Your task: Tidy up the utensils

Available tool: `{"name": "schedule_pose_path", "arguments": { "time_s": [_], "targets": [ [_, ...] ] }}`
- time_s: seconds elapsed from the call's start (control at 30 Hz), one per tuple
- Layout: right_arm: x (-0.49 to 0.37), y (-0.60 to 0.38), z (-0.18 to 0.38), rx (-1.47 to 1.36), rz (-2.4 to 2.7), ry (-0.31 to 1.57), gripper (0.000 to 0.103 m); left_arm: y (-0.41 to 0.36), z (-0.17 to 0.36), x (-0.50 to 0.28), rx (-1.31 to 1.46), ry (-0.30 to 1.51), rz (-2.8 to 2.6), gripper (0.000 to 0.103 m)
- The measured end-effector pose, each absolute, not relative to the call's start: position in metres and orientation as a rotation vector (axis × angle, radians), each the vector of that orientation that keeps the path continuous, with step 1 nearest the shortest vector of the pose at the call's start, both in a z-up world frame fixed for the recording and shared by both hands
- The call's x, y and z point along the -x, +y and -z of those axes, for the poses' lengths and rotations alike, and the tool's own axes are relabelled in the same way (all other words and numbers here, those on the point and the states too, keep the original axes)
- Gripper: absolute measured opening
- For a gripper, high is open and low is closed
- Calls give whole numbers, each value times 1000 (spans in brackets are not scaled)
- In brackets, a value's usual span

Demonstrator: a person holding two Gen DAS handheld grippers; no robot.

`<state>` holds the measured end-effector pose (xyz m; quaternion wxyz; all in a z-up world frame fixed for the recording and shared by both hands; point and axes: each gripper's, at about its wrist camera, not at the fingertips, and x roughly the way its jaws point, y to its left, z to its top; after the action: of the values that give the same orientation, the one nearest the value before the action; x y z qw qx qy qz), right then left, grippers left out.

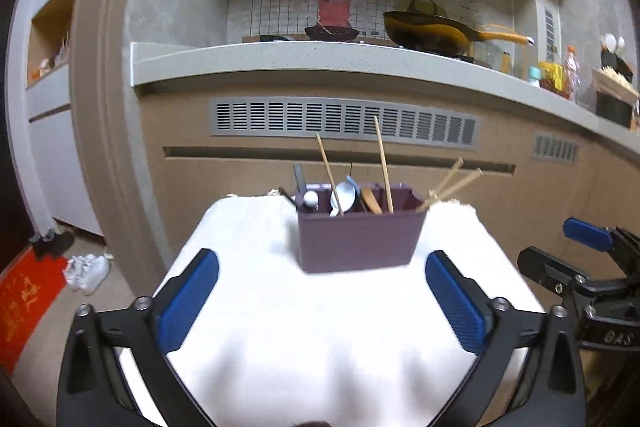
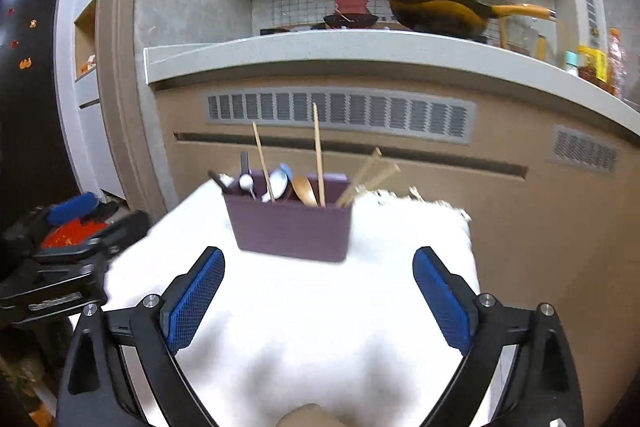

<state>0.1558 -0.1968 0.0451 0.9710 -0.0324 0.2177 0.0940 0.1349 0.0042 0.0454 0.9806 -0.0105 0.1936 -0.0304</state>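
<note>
The left claw [image 1: 322, 301] is held wide open and empty above the white-covered bench [image 1: 320, 339]; the right claw [image 2: 318, 301] is spread open and empty too. At 12 o'clock from both, the purple holder [image 1: 358, 241] is set on the bench. Inside are seen chopsticks [image 1: 383, 165], a metal spoon [image 1: 343, 197] and a wooden spoon [image 1: 371, 200]. Their lower ends are hidden by the wall; dividers cannot be made out.

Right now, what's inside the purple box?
The purple box holds chopsticks, a metal spoon, a wooden spoon and a dark utensil. Its wall hides their lower ends and the bottom.
</note>
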Motion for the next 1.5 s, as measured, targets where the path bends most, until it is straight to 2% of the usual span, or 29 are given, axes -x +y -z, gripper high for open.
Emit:
{"name": "schedule_pose_path", "arguments": {
  "time_s": [0.2,0.33,1.5],
  "targets": [
    [-118,-212,-16,31,-85,428,95,-8,-23,-95,-30,373,-10,103],
    [-104,-217,-7,9,-43,397,102,-16,-13,-87,-56,375,-23,103],
    [-107,-221,1,31,-49,422,102,-16,-6,-98,-33,455,15,103]
  ]
}}
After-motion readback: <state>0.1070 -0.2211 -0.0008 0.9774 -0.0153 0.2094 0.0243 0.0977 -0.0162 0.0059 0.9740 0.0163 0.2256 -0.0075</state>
